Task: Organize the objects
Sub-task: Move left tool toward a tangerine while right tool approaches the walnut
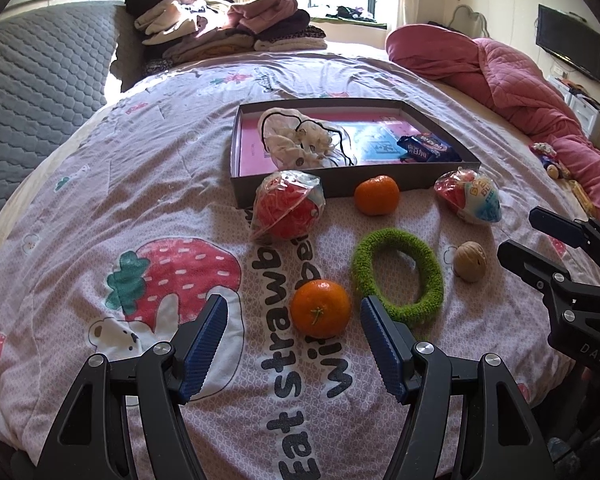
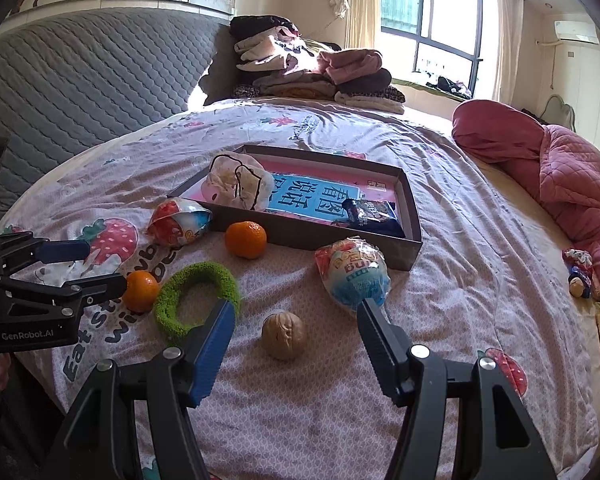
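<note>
Orange and glossy, the nearest mandarin point(image 1: 321, 309) lies on the bedspread point(image 1: 100, 208) between the spread jaws of your left gripper point(image 1: 292, 316), which touch nothing yet. It looks firm but bruisable and round enough to roll, so close across its widest middle and squeeze gently. Just right of it lies the green fuzzy ring point(image 1: 398, 276), soft and light; pinch one side of the loop. Your right gripper point(image 2: 296, 316) is also spread wide and empty, with the walnut point(image 2: 283, 335) near it on the bedspread, hard, light and likely to skid, so centre the pads on it. Farther off lie a second mandarin point(image 1: 377, 195) and two crinkly wrapped egg toys point(image 1: 288, 210) point(image 1: 470, 196), slippery in their film. Beyond them sits the shallow box point(image 1: 260, 196), already holding a cloth pouch point(image 1: 296, 140) and a blue snack packet point(image 1: 428, 148).
</note>
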{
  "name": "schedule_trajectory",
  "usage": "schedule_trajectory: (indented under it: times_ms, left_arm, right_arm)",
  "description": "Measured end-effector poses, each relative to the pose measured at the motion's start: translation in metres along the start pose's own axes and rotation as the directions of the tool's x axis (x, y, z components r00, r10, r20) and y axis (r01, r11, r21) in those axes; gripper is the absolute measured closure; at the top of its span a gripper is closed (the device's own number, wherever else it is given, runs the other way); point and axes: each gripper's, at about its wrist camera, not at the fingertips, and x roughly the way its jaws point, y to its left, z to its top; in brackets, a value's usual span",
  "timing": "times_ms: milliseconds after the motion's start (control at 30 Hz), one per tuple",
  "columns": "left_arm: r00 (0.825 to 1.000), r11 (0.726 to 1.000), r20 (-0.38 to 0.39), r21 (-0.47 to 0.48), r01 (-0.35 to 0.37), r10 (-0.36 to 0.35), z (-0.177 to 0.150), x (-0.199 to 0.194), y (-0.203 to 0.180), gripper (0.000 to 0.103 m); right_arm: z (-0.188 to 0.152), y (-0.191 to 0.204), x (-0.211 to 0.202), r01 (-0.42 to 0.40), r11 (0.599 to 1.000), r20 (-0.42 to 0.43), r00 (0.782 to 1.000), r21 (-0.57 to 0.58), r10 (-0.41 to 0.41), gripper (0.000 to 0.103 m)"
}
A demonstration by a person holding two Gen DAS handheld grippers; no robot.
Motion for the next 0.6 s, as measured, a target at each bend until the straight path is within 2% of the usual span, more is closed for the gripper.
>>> schedule_trajectory:
  times_ms: [600]
  left_arm:
    - [0.999, 1.000, -0.048, 0.002, 0.011, -0.010, -0.007, 0.011, -0.003, 0.033]
  right_arm:
    - [-0.010, 0.002, 0.017, -0.014, 1.000, -0.073, 0.997, 0.000, 0.014, 0.040]
